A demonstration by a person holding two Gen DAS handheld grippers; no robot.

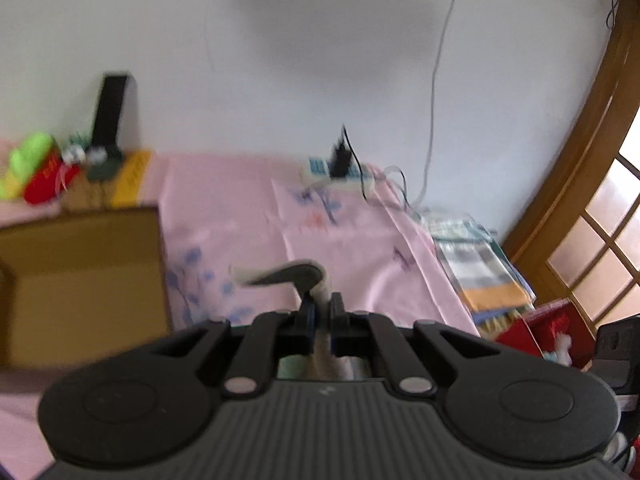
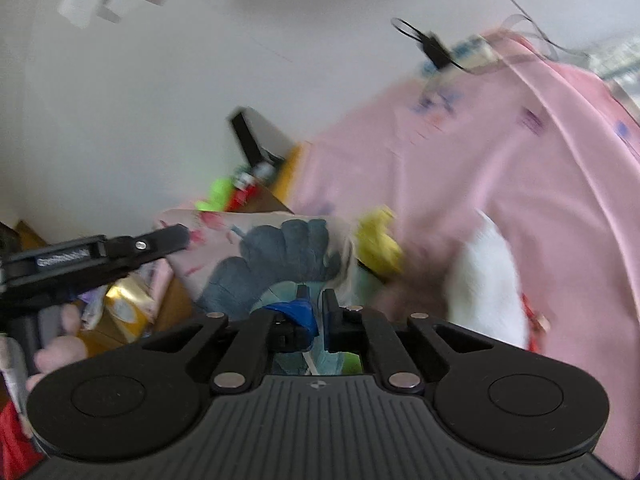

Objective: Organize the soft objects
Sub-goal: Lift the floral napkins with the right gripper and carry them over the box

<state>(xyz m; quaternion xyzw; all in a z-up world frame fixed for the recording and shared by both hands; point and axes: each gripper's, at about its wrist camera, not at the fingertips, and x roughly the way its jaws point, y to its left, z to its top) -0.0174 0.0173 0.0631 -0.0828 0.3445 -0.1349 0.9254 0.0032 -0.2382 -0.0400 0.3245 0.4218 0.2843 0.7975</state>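
The soft cloth with big blue-grey leaf shapes and small red marks on a pale ground (image 2: 280,252) hangs in the air, stretched between the two tools above the bed. The right hand-held gripper (image 2: 314,300) has its fingers pressed together, pinching the near edge of this cloth, with a bit of bright blue showing between the jaws. The left hand-held gripper (image 2: 176,236) comes in from the left in the right wrist view and holds the far corner of the same cloth; a hand (image 2: 60,344) wraps around its handle. In the left wrist view, the left hand-held gripper (image 1: 320,306) is pressed together too, and a thin grey and white strip of the cloth (image 1: 292,274) sticks up and bends over between its fingers. Just behind the cloth lie a small yellow soft thing (image 2: 378,240) and a fluffy white soft thing (image 2: 486,280), both blurry. Under it all is a bed with a pink sheet with blue flower prints (image 1: 248,216). A brown cardboard box (image 1: 84,276) sits on the left side of the bed. Farther back, by the white wall (image 1: 280,60), are a bright green thing (image 1: 30,156) and a red thing (image 1: 48,180). A white power strip with a black plug (image 1: 336,168) lies at the far edge of the bed.
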